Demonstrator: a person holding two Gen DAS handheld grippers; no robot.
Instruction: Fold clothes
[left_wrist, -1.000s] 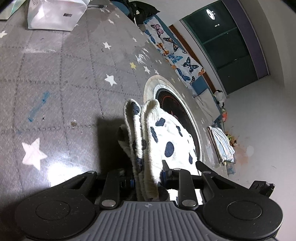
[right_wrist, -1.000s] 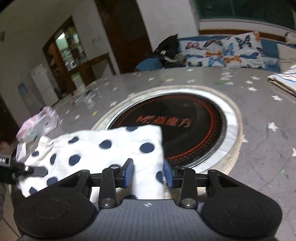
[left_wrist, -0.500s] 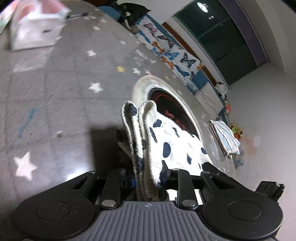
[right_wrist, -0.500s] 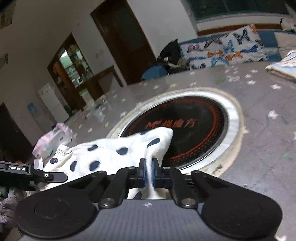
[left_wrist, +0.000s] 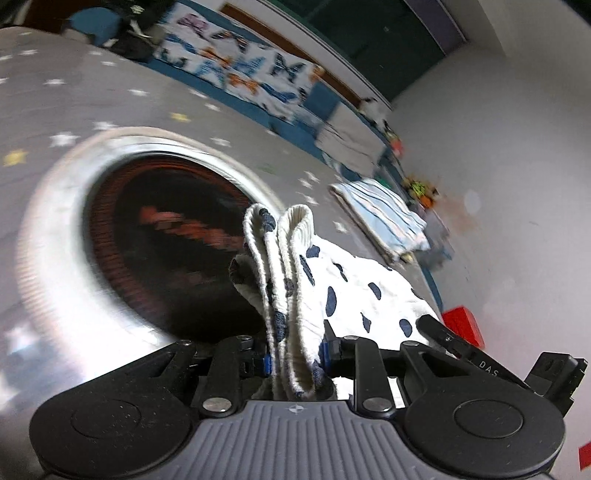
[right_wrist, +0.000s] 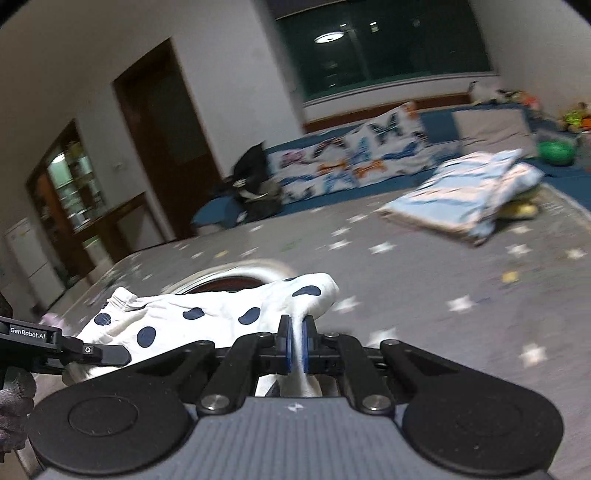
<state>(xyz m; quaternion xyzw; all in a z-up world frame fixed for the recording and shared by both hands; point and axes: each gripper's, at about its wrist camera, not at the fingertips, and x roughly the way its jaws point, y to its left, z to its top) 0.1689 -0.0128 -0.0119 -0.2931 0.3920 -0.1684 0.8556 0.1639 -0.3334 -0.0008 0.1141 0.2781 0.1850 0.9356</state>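
Note:
A white garment with dark blue dots (left_wrist: 354, 288) hangs between both grippers, lifted off the grey star-patterned table (left_wrist: 44, 110). My left gripper (left_wrist: 295, 360) is shut on its ribbed, bunched waistband edge, which stands up between the fingers. My right gripper (right_wrist: 295, 347) is shut on the opposite end of the dotted garment (right_wrist: 207, 314); the cloth stretches from it to the left, where the other gripper's black body shows (right_wrist: 62, 349). In the left wrist view the right gripper's black body (left_wrist: 461, 350) appears at the lower right.
A round black cooktop (left_wrist: 159, 236) with a silver rim is set in the table, under the garment. A folded light-blue striped cloth (right_wrist: 469, 195) lies at the far right of the table. A butterfly-print sofa (right_wrist: 354, 158) stands beyond the table. A gloved hand (right_wrist: 14, 402) shows at the left edge.
The right gripper closed on the garment's end. Both grippers lifted the garment and swung it rightward over the cooktop toward the folded cloth; both views are motion-blurred now.

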